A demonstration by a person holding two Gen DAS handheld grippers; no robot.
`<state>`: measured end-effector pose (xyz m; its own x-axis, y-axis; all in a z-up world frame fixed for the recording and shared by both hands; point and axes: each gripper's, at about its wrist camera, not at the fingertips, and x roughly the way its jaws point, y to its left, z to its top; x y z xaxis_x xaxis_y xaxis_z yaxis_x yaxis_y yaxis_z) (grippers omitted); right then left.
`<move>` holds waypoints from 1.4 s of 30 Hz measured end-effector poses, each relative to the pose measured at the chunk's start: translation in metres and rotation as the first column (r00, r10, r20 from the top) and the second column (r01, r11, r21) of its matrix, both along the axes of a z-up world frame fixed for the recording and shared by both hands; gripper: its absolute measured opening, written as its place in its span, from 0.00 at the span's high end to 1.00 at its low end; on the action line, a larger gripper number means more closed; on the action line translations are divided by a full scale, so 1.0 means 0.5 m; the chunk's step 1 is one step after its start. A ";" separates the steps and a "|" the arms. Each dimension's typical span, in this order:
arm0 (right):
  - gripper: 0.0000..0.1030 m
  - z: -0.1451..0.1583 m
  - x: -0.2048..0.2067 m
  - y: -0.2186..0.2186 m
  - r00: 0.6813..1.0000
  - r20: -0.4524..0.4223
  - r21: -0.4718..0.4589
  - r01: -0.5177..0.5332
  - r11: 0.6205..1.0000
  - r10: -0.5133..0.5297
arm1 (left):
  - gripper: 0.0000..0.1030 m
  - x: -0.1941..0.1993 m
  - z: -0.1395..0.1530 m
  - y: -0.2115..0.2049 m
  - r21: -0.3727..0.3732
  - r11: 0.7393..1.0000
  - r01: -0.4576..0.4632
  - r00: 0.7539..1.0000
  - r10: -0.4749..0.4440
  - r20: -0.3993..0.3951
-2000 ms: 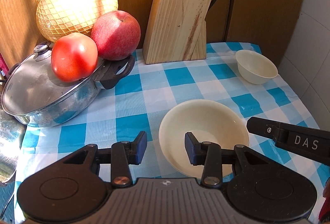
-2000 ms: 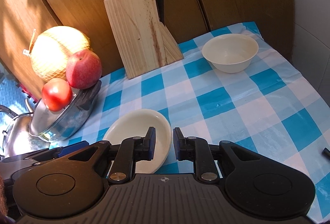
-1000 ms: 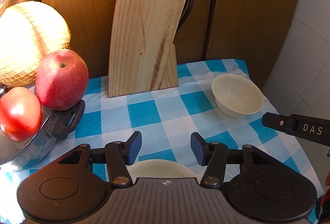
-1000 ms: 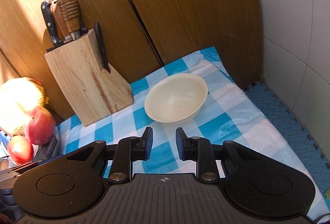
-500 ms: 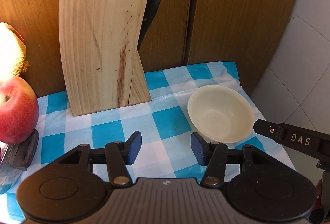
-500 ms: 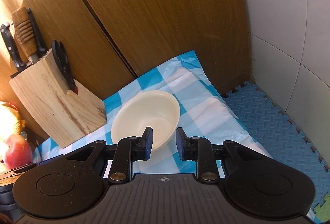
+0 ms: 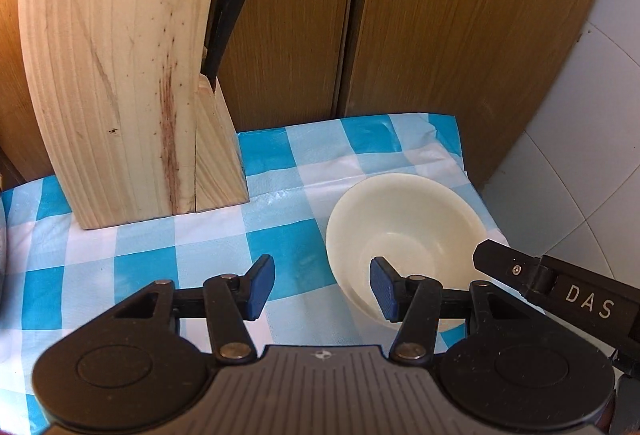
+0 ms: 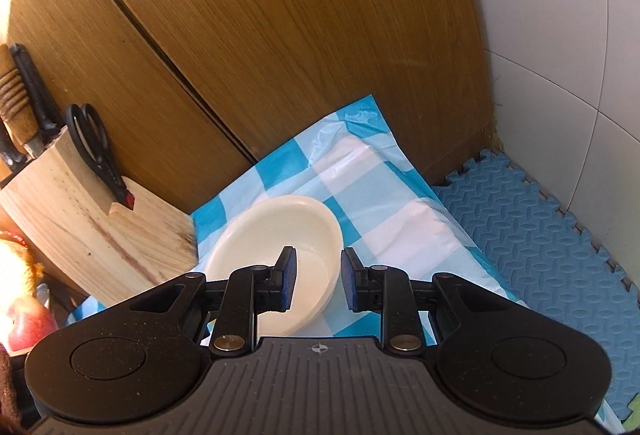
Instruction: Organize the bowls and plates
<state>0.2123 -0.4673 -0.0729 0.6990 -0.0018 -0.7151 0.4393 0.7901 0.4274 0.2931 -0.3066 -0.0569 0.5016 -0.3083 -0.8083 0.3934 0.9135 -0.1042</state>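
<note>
A small cream bowl [image 7: 404, 227] stands upright on the blue-checked tablecloth [image 7: 280, 247] near the table's far right corner. My left gripper [image 7: 322, 285] is open and hovers just left of the bowl, its right pad over the near rim. A finger [image 7: 520, 269] of the right gripper reaches in from the right at the bowl's edge. In the right wrist view the bowl [image 8: 276, 235] lies right ahead. My right gripper [image 8: 319, 275] is open a narrow gap, with the bowl's right rim between the two pads. Nothing is gripped.
A wooden knife block [image 7: 120, 95] with knives and black scissors [image 8: 96, 151] stands left of the bowl against brown wood panels [image 7: 440, 35]. An apple [image 8: 24, 319] shows at the far left. Blue foam matting [image 8: 540, 255] and a white tiled wall [image 8: 560, 35] lie past the table's right edge.
Both grippers have moved right and forward from the large plate towards the small bowl. The pot, fruit and plate have left the left view. The right gripper's pads now stand either side of the bowl's rim.
</note>
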 end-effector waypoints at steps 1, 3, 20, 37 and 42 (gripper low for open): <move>0.68 -0.003 0.004 0.001 1.000 -0.004 -0.004 -0.006 1.000 0.006 | 0.55 0.002 -0.003 -0.003 -0.001 1.000 -0.001 1.000 0.001 0.001; 0.68 -0.004 0.009 0.004 1.000 0.000 -0.020 -0.011 1.000 0.011 | 0.55 0.008 -0.010 -0.010 0.004 1.000 -0.004 1.000 0.004 -0.001; 0.89 -0.032 0.032 0.003 0.998 -0.052 0.039 -0.041 0.998 0.043 | 0.75 0.023 -0.042 -0.029 0.023 0.999 0.027 0.999 -0.026 -0.042; 0.88 0.042 -0.014 0.075 0.993 -0.005 -0.068 -0.120 0.990 0.120 | 0.76 -0.032 0.030 0.045 0.014 1.000 0.020 1.000 -0.020 0.021; 0.88 0.071 -0.036 0.096 0.990 0.029 -0.078 -0.136 0.988 0.139 | 0.76 -0.061 0.061 0.073 0.000 1.000 0.014 0.999 -0.014 0.052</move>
<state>0.1942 -0.4191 -0.0374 0.7205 0.0432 -0.6921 0.3101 0.8726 0.3774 0.2628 -0.2703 -0.0263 0.5387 -0.3161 -0.7810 0.4109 0.9078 -0.0841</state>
